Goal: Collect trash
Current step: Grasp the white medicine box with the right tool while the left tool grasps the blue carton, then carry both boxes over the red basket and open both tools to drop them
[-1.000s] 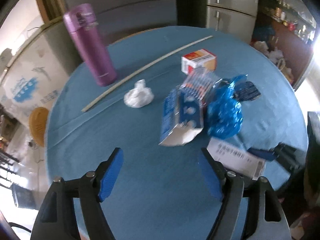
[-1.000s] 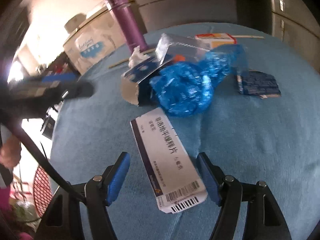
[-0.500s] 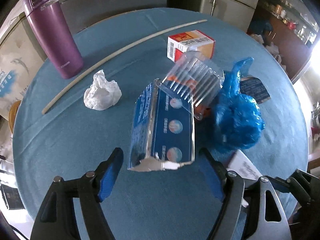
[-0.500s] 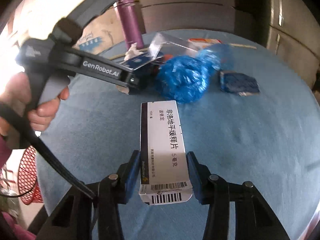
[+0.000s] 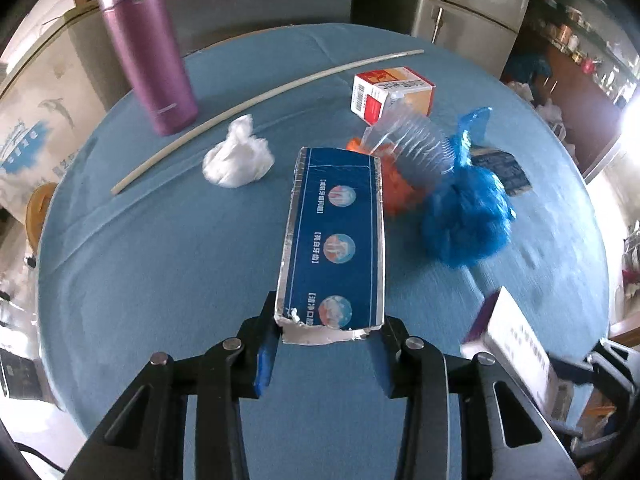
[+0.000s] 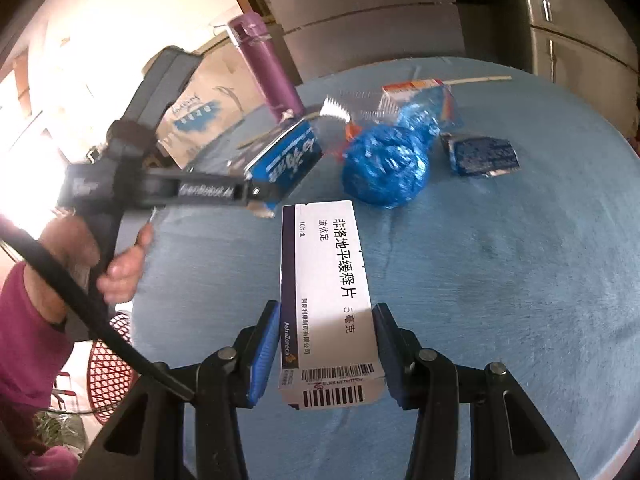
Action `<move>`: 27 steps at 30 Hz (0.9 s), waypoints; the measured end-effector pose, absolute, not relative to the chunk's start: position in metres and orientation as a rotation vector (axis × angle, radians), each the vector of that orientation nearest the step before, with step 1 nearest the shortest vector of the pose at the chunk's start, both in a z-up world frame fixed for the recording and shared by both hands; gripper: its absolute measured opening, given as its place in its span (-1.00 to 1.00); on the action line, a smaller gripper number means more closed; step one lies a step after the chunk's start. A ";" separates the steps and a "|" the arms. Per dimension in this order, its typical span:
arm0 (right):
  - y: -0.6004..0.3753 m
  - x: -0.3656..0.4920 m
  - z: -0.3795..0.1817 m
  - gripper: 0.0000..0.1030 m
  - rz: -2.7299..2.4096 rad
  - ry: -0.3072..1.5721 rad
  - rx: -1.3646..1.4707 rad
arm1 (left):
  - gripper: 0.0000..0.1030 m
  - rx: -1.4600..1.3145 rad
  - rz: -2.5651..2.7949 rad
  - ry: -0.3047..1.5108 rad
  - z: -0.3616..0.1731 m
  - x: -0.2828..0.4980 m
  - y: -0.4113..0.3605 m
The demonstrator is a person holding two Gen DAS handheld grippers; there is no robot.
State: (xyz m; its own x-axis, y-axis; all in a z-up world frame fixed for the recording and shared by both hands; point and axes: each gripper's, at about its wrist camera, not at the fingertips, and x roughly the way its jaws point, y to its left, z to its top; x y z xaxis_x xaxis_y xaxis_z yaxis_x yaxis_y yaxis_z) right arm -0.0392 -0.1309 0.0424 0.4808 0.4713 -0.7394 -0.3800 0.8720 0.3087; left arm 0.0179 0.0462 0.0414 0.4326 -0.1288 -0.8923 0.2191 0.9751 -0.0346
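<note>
My left gripper (image 5: 328, 344) is shut on the near end of a long blue toothpaste box (image 5: 336, 240); the box also shows in the right wrist view (image 6: 286, 160). My right gripper (image 6: 326, 352) is shut on a white medicine box (image 6: 326, 300), lifted above the blue tablecloth (image 6: 500, 280). On the table lie a crumpled white tissue (image 5: 238, 158), a blue plastic bag (image 5: 466, 208), an orange wrapper under clear plastic packaging (image 5: 412, 144), a red-and-white carton (image 5: 390, 92) and a dark blue sachet (image 6: 482, 156).
A purple thermos (image 5: 146, 48) stands at the back left of the round table. A long pale stick (image 5: 256, 98) lies across the back. Cabinets and a cardboard box (image 6: 204, 116) stand beyond the table. A red mesh basket (image 6: 110, 376) sits on the floor at left.
My left gripper moved forward and shut on the toothpaste box. My right gripper shut on the white medicine box and lifted it off the cloth.
</note>
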 end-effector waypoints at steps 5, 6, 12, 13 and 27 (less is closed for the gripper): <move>-0.121 -0.052 0.057 -0.04 0.535 0.904 0.099 | -0.19 0.081 -0.161 1.032 0.072 -0.025 0.066; -0.119 -0.055 0.059 -0.04 0.541 0.898 0.096 | -0.19 0.083 -0.146 1.010 0.079 -0.035 0.070; -0.111 -0.077 0.077 -0.04 0.566 0.841 0.071 | -0.19 0.098 -0.044 0.884 0.117 -0.091 0.084; -0.110 -0.081 0.081 -0.04 0.569 0.831 0.067 | -0.19 0.102 -0.027 0.863 0.123 -0.098 0.087; -0.074 -0.117 0.119 -0.04 0.663 0.753 0.040 | -0.19 0.097 0.131 0.738 0.158 -0.176 0.126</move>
State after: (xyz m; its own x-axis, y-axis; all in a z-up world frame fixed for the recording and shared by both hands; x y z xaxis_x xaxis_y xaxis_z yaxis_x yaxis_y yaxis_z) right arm -0.1170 -0.0742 0.1191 0.5378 0.5708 -0.6204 -0.5433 0.7974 0.2626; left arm -0.1763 0.1262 0.1579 0.7322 0.1525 -0.6638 -0.0845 0.9874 0.1337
